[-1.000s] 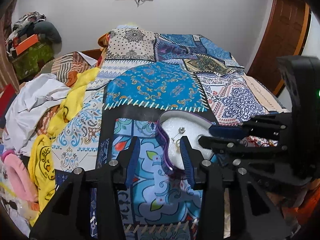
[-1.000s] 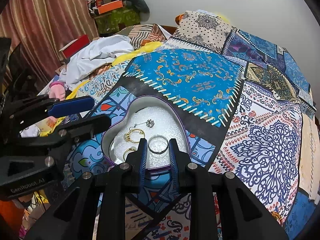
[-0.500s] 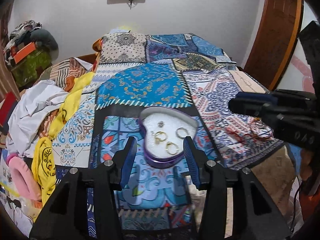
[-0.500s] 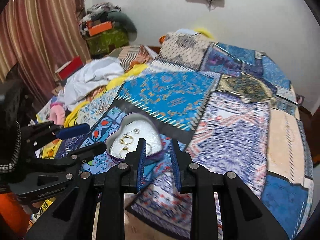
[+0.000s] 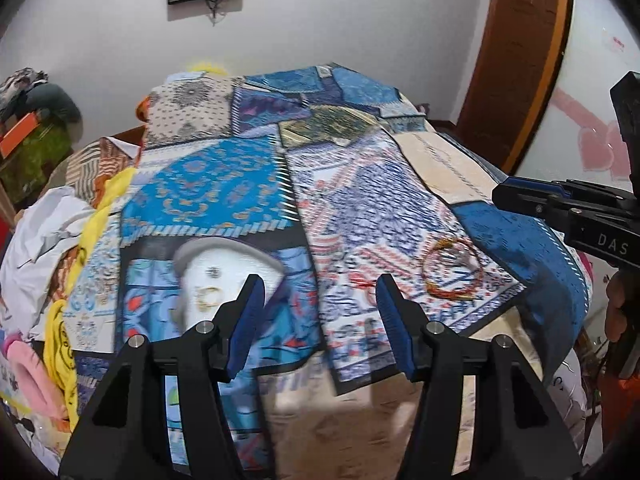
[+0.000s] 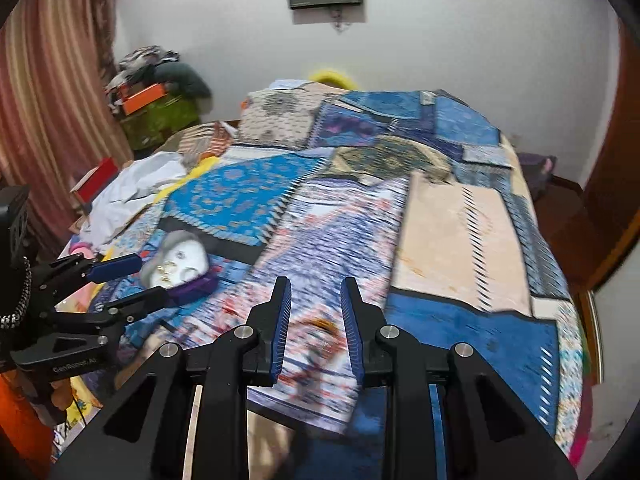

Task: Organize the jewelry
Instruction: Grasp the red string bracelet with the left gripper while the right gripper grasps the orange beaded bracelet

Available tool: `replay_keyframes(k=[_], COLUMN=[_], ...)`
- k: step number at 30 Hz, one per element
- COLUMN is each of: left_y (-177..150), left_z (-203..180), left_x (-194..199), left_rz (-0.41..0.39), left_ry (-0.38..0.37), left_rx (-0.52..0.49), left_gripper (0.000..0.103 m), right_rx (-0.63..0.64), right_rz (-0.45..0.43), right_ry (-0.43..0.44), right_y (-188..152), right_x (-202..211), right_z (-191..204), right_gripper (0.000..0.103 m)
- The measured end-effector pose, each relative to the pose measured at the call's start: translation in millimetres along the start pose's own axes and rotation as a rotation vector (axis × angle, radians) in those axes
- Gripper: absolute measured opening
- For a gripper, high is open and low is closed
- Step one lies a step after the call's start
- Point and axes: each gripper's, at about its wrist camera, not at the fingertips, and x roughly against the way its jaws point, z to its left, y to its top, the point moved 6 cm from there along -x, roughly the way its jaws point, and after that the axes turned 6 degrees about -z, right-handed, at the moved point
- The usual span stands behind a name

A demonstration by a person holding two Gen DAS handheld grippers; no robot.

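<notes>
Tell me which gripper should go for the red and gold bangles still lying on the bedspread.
Probably right. In the left wrist view the bangles lie close below the right gripper, whose narrow jaws hold nothing. The left gripper, jaws opening and empty, sits nearer the heart-shaped box.

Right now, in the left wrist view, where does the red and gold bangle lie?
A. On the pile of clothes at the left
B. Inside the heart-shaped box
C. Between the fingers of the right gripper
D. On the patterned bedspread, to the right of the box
D: the red and gold bangle lies flat on the bedspread, apart from the heart-shaped box, which holds only small gold pieces; no gripper touches it.
</notes>
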Motion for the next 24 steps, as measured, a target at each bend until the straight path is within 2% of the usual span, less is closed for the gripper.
replay_keyframes(k=[3,5,12,15,20,22,24], left_y=[-4.9,-8.9,-24.9,-26.5,-24.2,-23.2,-22.6], left_z=[-13.3,-19.3,-35.6,-38.7,-39.4,-38.8,-38.7], left_x=[-7.6,-13.4,-33.7,-36.3,-40.3,-40.3,-39.7], left_rz=[0.022,0.043,0.1,0.095,0.089,0.087,0.082], left_ry=[-0.018,-0.029,-0.038,-0.049,-0.063,-0.067,-0.072], left_rx=[0.003,0.021,0.032,0.036,0.043,0.043,0.043], left_gripper=[0.057,0.057,0.054,0.042,0.01,0.006,0.006], right_rx=[-0.024,-0.031,-0.033,-0.031,-0.021,-0.011,-0.006], right_rz=[0.016,0.023,0.051,0.064,0.071,0.068,0.064], right_ry=[-0.005,-0.007,0.018,0.032,0.048,0.051,0.05], right_y=[-9.6,-15.3,-32.4,-37.4,-39.1,-37.9,-35.9], right_x=[2.2,2.8,-1.5,-6.1,-15.0,-17.3,-20.3], right_z=[-15.7,-21.5,-29.5,-28.6,-22.9,-19.4,-17.9], right_gripper=[0.026,0.035,0.035,0.035,0.036,0.035,0.035])
